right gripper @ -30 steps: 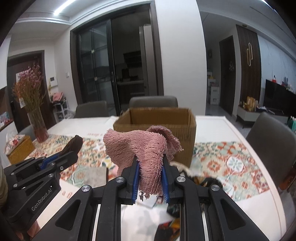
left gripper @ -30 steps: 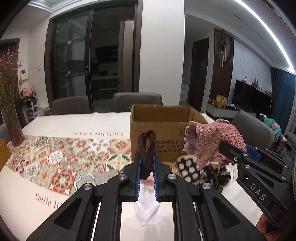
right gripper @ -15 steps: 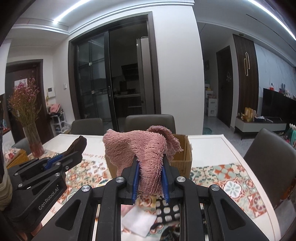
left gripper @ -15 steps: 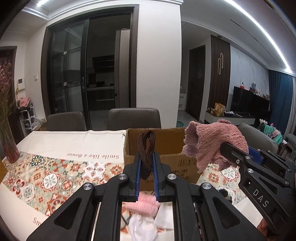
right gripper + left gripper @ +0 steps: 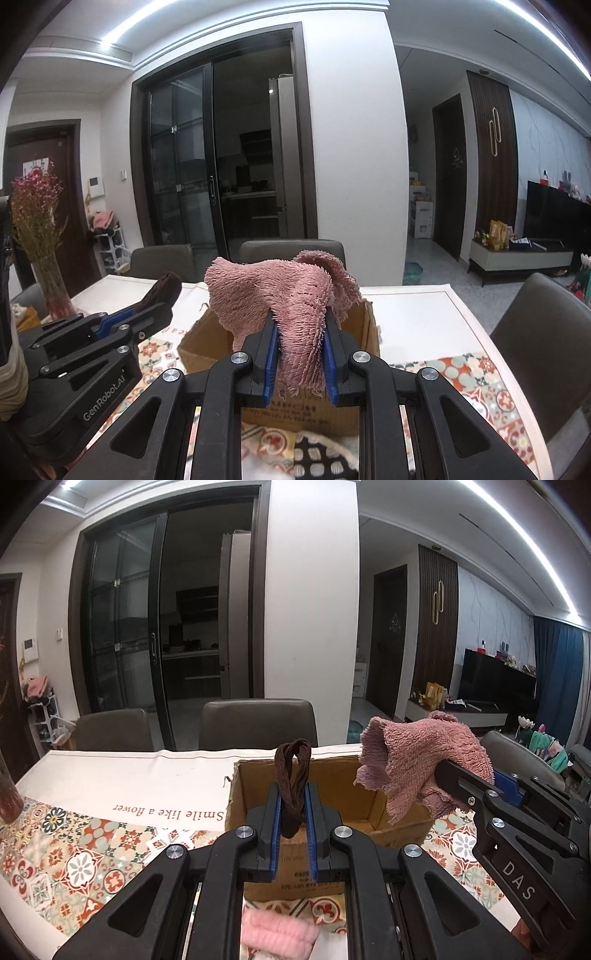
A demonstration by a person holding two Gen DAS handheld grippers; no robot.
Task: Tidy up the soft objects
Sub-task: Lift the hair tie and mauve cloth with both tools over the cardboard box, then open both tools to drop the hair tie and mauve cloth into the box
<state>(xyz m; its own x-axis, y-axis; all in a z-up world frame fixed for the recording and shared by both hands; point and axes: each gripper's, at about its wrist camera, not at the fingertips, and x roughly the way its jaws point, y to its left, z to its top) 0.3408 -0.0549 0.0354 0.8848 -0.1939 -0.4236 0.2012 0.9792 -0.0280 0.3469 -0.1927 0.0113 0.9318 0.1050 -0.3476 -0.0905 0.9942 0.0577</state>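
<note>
With the dark brown looped fabric band [image 5: 291, 775] pinched in the left hand-held gripper [image 5: 291, 825] and the shaggy pink cloth [image 5: 291, 295] in the right hand-held gripper [image 5: 298, 360], both raised near the open brown cardboard box [image 5: 402, 830] at 12 o'clock on the bench [image 5: 110, 782], a release made short of the rim could leave either snagged outside.

Cardboard box [image 5: 332, 801] on table [image 5: 110, 775]; chairs [image 5: 258, 723] behind; vase [image 5: 48, 284] far left.

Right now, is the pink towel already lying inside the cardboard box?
No, the pink towel is held between the right gripper fingers, above the cardboard box.
</note>
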